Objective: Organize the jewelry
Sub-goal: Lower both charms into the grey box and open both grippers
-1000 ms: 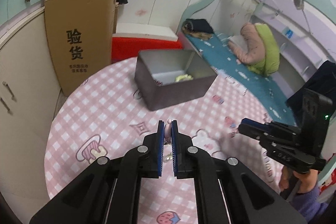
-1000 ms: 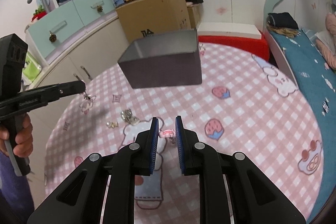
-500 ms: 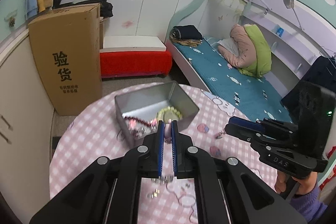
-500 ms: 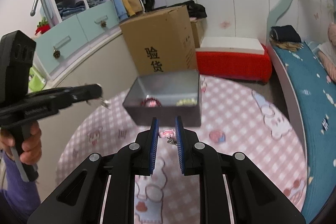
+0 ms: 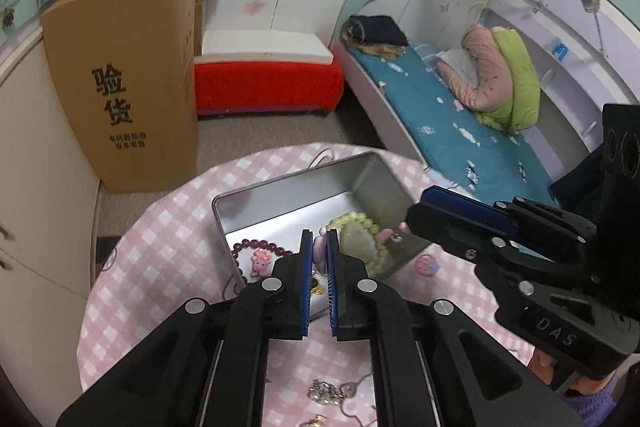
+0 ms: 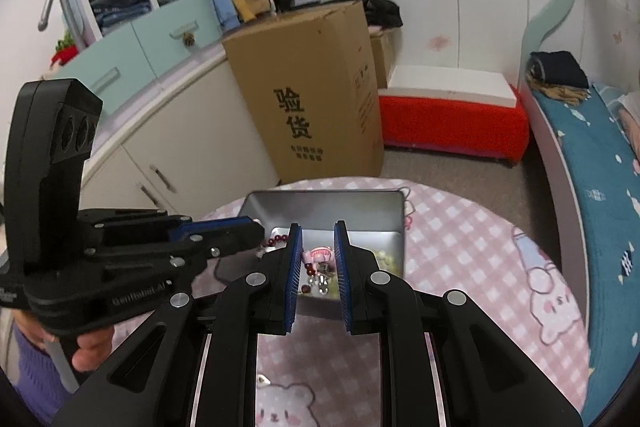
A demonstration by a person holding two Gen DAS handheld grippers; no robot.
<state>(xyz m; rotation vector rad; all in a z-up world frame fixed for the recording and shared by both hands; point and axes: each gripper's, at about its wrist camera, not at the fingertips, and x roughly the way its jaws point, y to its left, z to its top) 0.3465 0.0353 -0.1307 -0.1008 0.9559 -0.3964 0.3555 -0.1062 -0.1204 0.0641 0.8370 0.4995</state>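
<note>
Too small to tell: pale pink piece (image 5: 319,250) pinched in left gripper (image 5: 319,267). Hidden partly behind right gripper (image 6: 317,263): pink charm (image 6: 319,254). Cut off at near edge: loose trinkets (image 5: 326,391) on counter (image 5: 168,247).

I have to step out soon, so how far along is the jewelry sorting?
Done: a green bead bracelet and a dark red bead bracelet lie in the metal tin. In hand: the left gripper and right gripper each pinch a small pink piece over the tin. Left: a few small metal pieces on the tablecloth.
</note>
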